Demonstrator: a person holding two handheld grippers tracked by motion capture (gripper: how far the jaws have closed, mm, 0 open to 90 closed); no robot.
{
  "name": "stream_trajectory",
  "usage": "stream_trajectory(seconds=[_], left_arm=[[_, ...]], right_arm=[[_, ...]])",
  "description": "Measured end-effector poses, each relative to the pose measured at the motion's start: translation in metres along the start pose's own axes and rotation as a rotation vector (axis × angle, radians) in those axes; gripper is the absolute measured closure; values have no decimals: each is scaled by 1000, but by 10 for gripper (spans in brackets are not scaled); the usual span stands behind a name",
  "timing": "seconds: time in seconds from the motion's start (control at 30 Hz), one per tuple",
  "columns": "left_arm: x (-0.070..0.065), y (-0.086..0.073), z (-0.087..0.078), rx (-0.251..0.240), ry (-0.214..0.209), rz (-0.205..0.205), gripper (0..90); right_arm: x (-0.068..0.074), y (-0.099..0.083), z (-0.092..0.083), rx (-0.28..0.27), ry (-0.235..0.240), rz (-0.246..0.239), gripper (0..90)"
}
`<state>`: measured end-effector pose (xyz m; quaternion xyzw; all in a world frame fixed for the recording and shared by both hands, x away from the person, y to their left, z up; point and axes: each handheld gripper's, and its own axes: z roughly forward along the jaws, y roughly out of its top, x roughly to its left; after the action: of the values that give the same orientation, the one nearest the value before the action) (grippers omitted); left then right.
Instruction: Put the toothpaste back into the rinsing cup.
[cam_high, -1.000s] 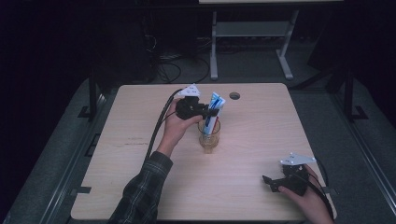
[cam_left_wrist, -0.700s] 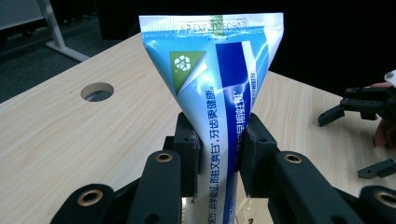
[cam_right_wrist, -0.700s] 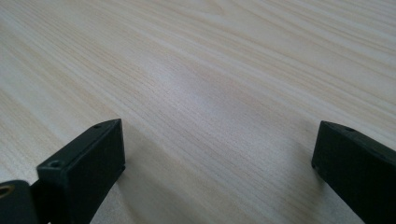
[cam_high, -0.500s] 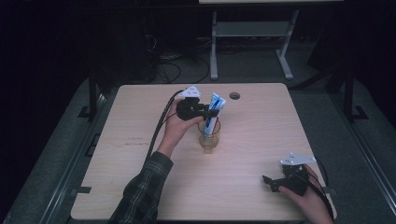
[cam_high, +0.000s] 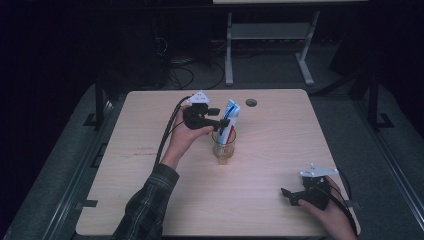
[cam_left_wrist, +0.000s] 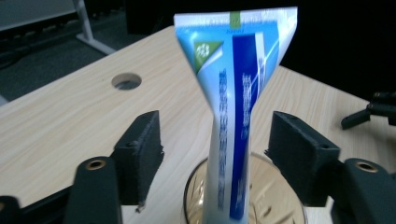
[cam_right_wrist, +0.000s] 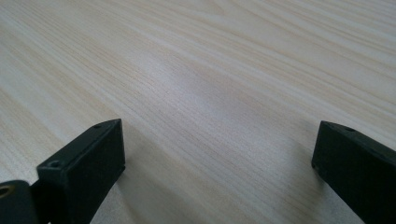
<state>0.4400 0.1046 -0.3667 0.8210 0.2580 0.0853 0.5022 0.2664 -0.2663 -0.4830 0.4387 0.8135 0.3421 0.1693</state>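
Above the glass (cam_high: 223, 145) near the table's (cam_high: 150, 200) middle, the left gripper (cam_left_wrist: 215, 154) has just been opening its jaws, which now stand clear on either side of the toothpaste tube (cam_left_wrist: 238, 93) resting upright in the glass. Backing straight away should keep the tube from tipping; the right gripper (cam_right_wrist: 215, 154) idles wide open over bare wood.
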Motion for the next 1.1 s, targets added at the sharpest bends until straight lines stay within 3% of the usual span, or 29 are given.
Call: stream_trajectory(seconds=[0.6,1.1], left_arm=[[-3,-27,-58,48,119,4,299],[-16,-72,-103,81,179,-17,266]], right_arm=[[0,0,0,0,-1,-1,19],[0,0,0,0,0,0,18]])
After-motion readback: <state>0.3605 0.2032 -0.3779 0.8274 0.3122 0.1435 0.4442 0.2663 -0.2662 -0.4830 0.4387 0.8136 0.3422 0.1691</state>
